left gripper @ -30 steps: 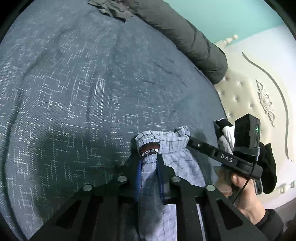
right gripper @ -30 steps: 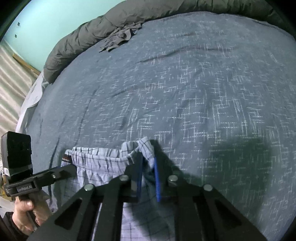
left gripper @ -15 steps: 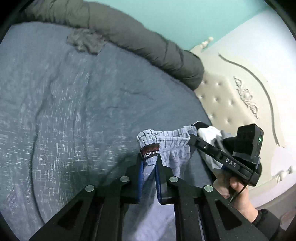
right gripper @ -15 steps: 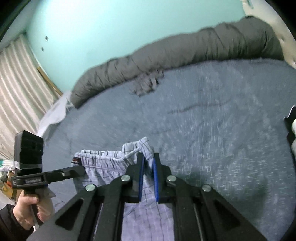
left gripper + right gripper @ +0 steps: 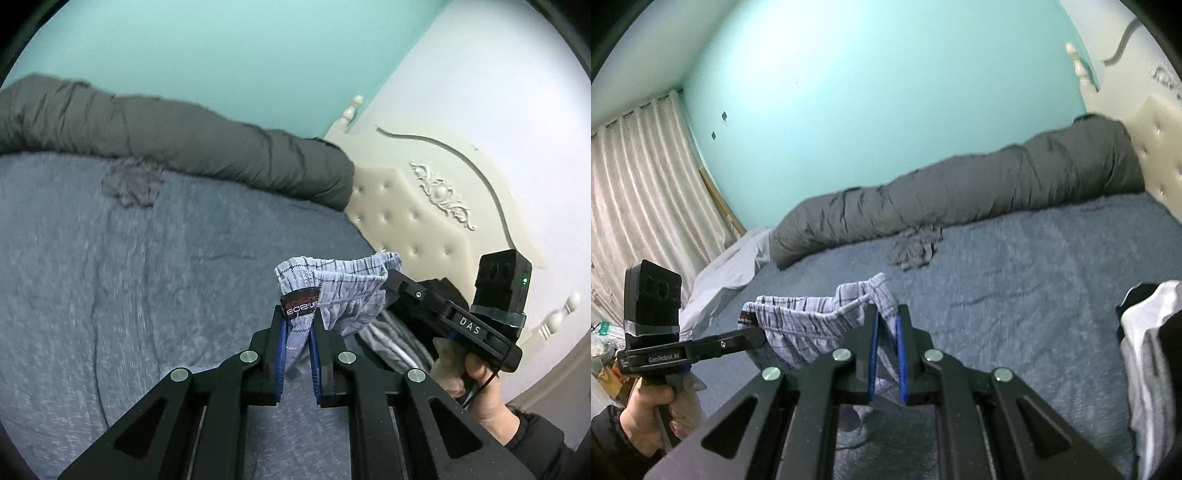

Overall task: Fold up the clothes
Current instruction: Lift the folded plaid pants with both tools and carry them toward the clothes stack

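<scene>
A pair of light blue checked shorts (image 5: 343, 291) with a dark label on the waistband hangs in the air above the bed, stretched between both grippers. My left gripper (image 5: 297, 325) is shut on one waistband corner, beside the label. My right gripper (image 5: 886, 325) is shut on the other waistband corner of the shorts (image 5: 809, 325). The right gripper also shows in the left wrist view (image 5: 399, 284), and the left gripper shows in the right wrist view (image 5: 753, 334). The lower part of the shorts is hidden behind the fingers.
A blue-grey bedspread (image 5: 129, 295) covers the bed. A rolled grey duvet (image 5: 184, 144) lies along the far edge, with a small crumpled grey garment (image 5: 916, 247) in front of it. A pile of black, white and grey clothes (image 5: 1148, 350) lies at the right. A cream tufted headboard (image 5: 406, 218) stands behind.
Both grippers have lifted the shorts up off the bedspread and tilted upward, so the wall and headboard come into view. Both stay shut on the waistband.
</scene>
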